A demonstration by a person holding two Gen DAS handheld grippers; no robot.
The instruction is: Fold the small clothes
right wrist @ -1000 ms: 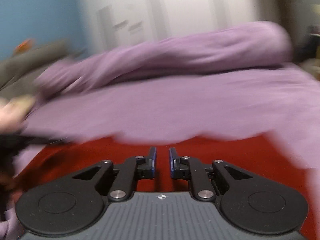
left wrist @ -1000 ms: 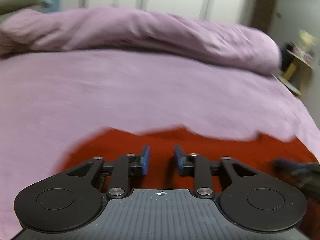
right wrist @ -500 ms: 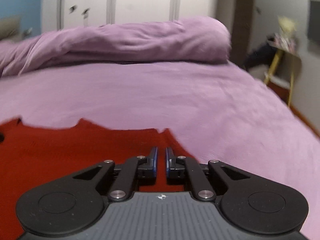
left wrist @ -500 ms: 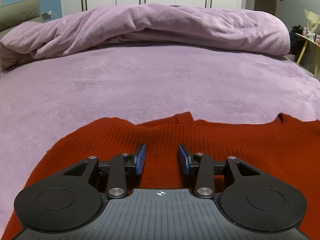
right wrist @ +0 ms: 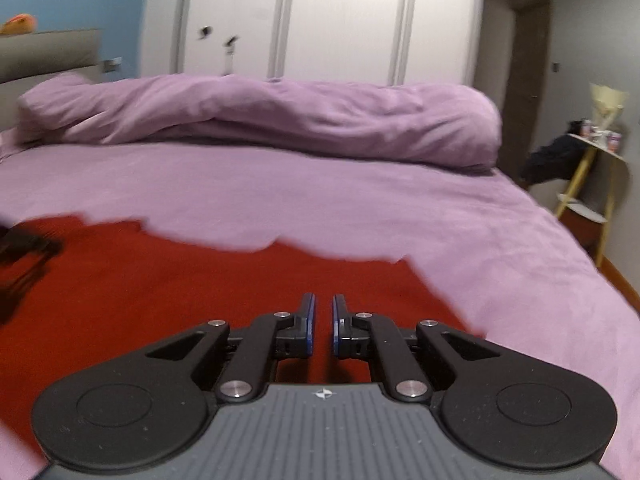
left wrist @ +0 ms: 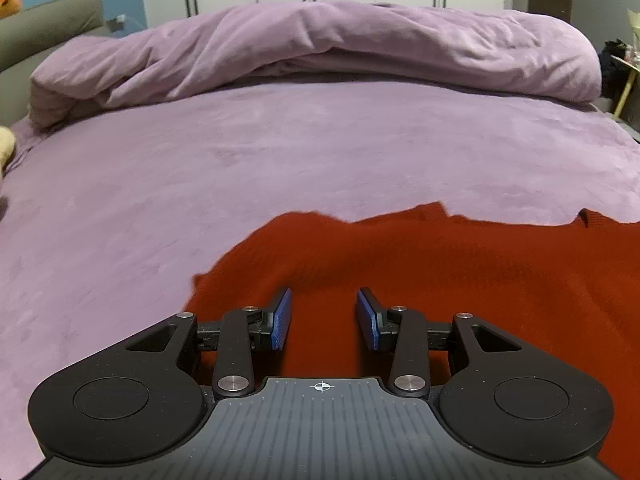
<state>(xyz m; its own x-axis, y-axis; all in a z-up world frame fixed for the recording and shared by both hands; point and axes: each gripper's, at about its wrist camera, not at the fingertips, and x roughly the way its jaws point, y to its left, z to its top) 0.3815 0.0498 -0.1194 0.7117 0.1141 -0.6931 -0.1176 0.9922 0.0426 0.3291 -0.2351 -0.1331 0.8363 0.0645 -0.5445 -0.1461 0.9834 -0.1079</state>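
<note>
A red knitted sweater [left wrist: 460,272] lies spread on the purple bed. In the left wrist view its left edge sits just left of my left gripper [left wrist: 323,294], which hovers over the knit with its blue pads [left wrist: 282,316] apart and nothing between them. In the right wrist view the sweater [right wrist: 160,280] fills the lower left and its right edge runs past my right gripper [right wrist: 323,300]. That gripper's jaws are drawn together to a thin slit, and I see no fabric caught in them. A dark blurred shape [right wrist: 24,248] rests on the sweater at the left edge.
The purple sheet [left wrist: 280,160] stretches far beyond the sweater. A rolled purple duvet [left wrist: 360,48] lies across the far side in front of white wardrobe doors [right wrist: 340,20]. A yellow-legged side table [right wrist: 592,168] stands off the bed's right side, and a grey headboard [left wrist: 48,20] at far left.
The left view has shifted towards the sweater's left edge and its jaws stand wider than a second ago. The right jaws have narrowed; that view swung right, then partly back left.
</note>
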